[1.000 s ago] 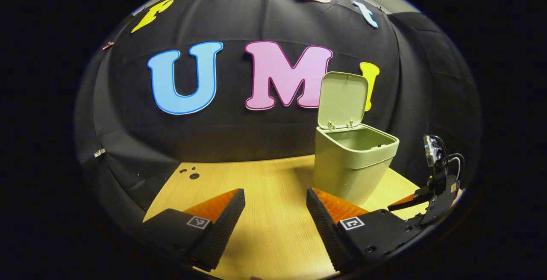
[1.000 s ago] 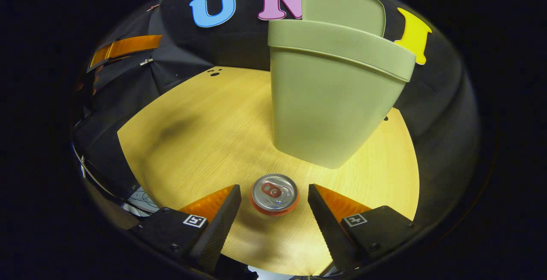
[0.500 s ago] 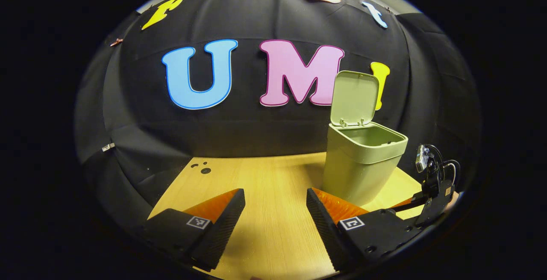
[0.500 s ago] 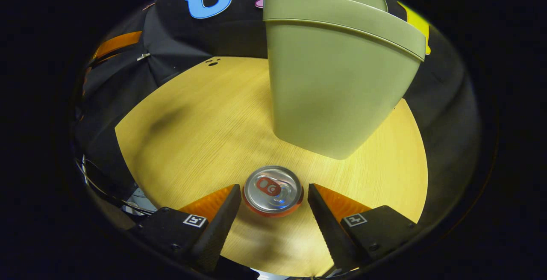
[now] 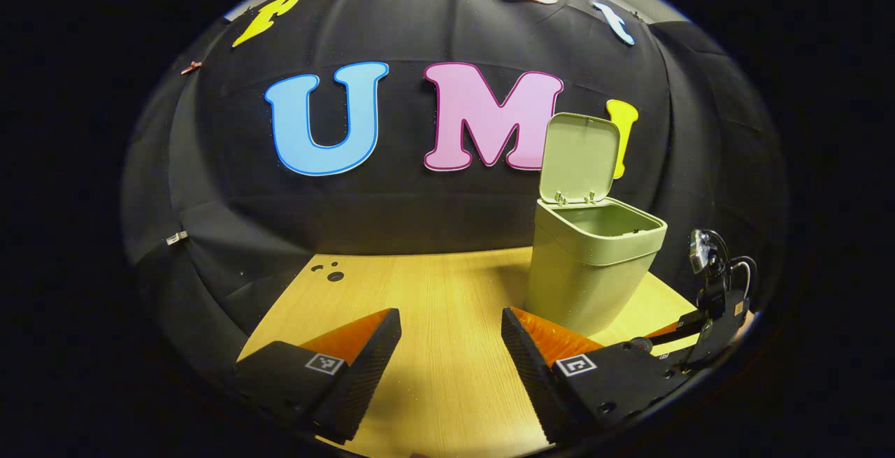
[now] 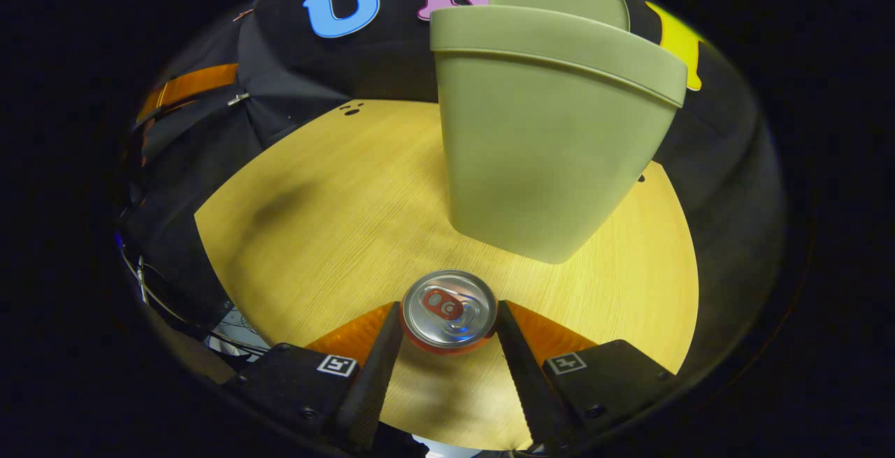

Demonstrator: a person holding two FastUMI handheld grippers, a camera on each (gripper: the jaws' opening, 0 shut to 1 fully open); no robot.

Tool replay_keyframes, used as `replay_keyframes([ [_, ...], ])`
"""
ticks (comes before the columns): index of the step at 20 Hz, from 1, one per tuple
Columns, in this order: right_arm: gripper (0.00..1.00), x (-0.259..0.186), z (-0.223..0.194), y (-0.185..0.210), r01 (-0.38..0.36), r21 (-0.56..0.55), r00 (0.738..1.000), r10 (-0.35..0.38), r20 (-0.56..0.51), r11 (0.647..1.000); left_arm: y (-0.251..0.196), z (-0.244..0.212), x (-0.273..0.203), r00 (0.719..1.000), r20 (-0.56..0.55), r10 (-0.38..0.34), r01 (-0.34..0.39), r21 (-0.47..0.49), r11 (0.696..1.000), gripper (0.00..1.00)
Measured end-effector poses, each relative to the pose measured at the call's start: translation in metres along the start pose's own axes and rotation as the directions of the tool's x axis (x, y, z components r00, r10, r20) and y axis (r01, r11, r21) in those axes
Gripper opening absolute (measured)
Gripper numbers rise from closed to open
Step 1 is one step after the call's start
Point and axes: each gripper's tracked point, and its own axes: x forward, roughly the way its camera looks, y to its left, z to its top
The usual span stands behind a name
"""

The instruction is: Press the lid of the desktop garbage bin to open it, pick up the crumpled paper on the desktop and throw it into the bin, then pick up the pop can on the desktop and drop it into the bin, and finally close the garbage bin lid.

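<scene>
Silver-topped, red-rimmed pop can (image 6: 448, 310) upright between jaws.

Sharp, fisheye-bent pictures; bright tabletop (image 6: 335, 220) with soft shadows, dim edges.

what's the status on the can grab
Right tongs shut on pop can, upright on desk. Left tongs open, empty. Bin lid up, path clear.

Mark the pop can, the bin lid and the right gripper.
pop can (image 6: 448, 310), right gripper view, on its silver top.
bin lid (image 5: 580, 156), left gripper view, on its raised inner face.
right gripper (image 6: 448, 321), right gripper view, midway between fingertips.
</scene>
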Motion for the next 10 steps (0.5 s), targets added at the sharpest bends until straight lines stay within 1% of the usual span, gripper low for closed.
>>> replay_keyframes([
  [3,0.82,-0.020,0.020,0.001,-0.013,0.002,0.999,0.013,0.050,1.000,-0.004,0.001,0.001,1.000,-0.001,-0.007,0.007,0.001,1.000,0.94],
  [4,0.78,-0.028,0.029,0.002,-0.015,-0.004,0.997,0.015,0.077,1.000,-0.005,0.000,0.001,1.000,0.000,-0.010,0.010,0.003,1.000,0.94],
  [5,0.78,-0.036,0.040,0.001,-0.016,-0.011,0.995,0.017,0.103,1.000,-0.007,0.001,0.002,1.000,0.001,-0.013,0.013,0.004,1.000,0.94],
  [6,0.82,-0.044,0.050,0.001,-0.017,-0.015,0.992,0.019,0.125,1.000,-0.008,0.001,0.002,1.000,0.001,-0.016,0.016,0.004,1.000,0.94],
  [7,0.82,-0.053,0.062,0.001,-0.022,-0.014,0.988,0.024,0.149,1.000,-0.009,0.002,0.003,1.000,0.001,-0.019,0.019,0.004,1.000,0.96],
  [8,0.82,-0.061,0.074,0.003,-0.028,-0.012,0.984,0.030,0.174,1.000,-0.011,0.001,0.004,1.000,-0.001,-0.023,0.023,0.003,1.000,0.94],
  [10,0.82,-0.078,0.099,0.008,-0.047,-0.014,0.971,0.049,0.233,0.999,-0.013,0.002,0.004,1.000,0.000,-0.029,0.029,0.002,1.000,0.94],
])
